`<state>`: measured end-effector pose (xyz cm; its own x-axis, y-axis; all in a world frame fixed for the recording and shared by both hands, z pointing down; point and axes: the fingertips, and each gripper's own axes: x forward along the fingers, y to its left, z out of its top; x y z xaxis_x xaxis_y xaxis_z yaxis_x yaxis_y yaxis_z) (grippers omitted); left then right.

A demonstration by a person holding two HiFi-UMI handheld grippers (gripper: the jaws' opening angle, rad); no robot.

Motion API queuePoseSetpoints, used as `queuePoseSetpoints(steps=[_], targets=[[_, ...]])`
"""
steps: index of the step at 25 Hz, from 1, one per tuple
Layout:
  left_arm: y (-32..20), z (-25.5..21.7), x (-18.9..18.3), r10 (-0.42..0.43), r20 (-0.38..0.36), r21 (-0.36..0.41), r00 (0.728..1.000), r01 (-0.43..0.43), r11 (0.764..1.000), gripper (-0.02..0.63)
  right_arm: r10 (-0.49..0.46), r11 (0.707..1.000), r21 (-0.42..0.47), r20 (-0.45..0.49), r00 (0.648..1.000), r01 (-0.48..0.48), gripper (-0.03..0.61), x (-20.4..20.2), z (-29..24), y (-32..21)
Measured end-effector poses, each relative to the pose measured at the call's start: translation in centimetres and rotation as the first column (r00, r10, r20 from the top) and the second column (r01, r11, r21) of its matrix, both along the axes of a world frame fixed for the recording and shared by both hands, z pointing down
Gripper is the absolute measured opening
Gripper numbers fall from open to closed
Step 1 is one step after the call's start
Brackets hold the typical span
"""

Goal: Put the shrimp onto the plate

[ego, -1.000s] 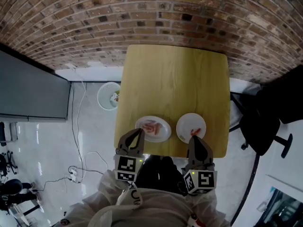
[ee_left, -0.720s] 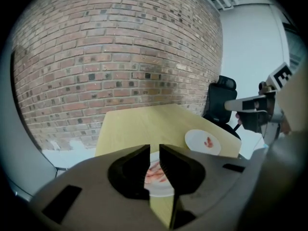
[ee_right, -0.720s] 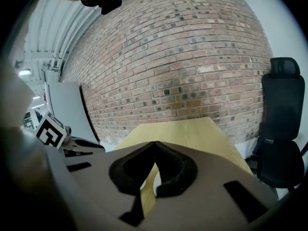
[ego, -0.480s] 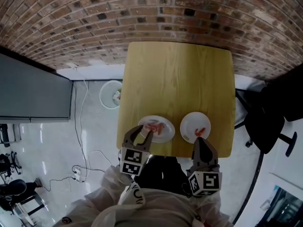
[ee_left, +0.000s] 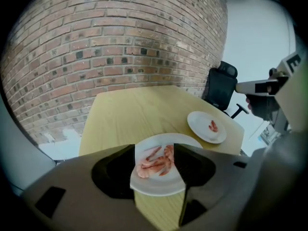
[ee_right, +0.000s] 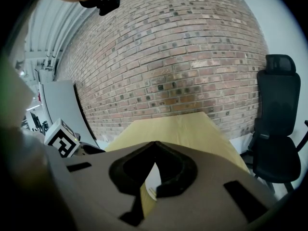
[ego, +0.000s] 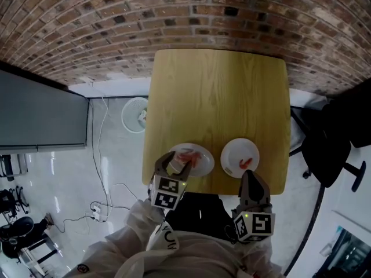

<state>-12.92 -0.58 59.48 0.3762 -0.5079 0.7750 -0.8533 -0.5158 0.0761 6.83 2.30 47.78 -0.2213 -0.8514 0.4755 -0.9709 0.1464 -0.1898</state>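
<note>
Two white plates sit at the near edge of the wooden table [ego: 217,91]. The left plate [ego: 200,165] [ee_left: 159,189] carries a pile of pink shrimp [ego: 185,155] [ee_left: 155,161]. One shrimp [ego: 246,162] [ee_left: 212,126] lies on the right plate [ego: 235,152] [ee_left: 202,121]. My left gripper [ego: 175,162] [ee_left: 154,146] hangs low over the left plate's near side. Its jaws have just been opening and now stand open, the shrimp pile showing between them, untouched. My right gripper [ego: 250,177] [ee_right: 155,143] is shut and empty, just short of the right plate [ee_right: 151,181].
A brick wall [ego: 191,16] rises behind the table. On the floor to the left stands a white bin [ego: 134,116], with cables [ego: 98,155] near it. A black office chair [ego: 327,149] [ee_right: 274,129] stands to the right.
My left gripper has dropped toward the left plate and its jaws have gone from shut to open. The right gripper has barely shifted.
</note>
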Motion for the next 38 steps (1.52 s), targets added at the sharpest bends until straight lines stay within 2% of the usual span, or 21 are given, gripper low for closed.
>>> queuePoseSetpoints(steps=[6, 28, 38], targets=[[-0.7, 1.1, -0.1, -0.006, 0.030, -0.017, 1.000, 0.006, 1.000, 0.239, -0.010, 1.000, -0.010, -0.002, 1.000, 0.010, 0.023, 0.2, 0.3, -0.8], [-1.3, 3.9, -0.3, -0.058, 0.054, -0.095, 0.997, 0.063, 0.994, 0.236, 0.023, 0.999, -0.035, 0.008, 1.000, -0.022, 0.023, 1.8, 1.8, -2.1], [-1.0, 4.1, -0.1, -0.080, 0.040, -0.101, 0.996, 0.084, 0.991, 0.185, 0.024, 0.998, -0.051, 0.006, 1.000, -0.024, 0.023, 1.6, 1.9, -1.8]])
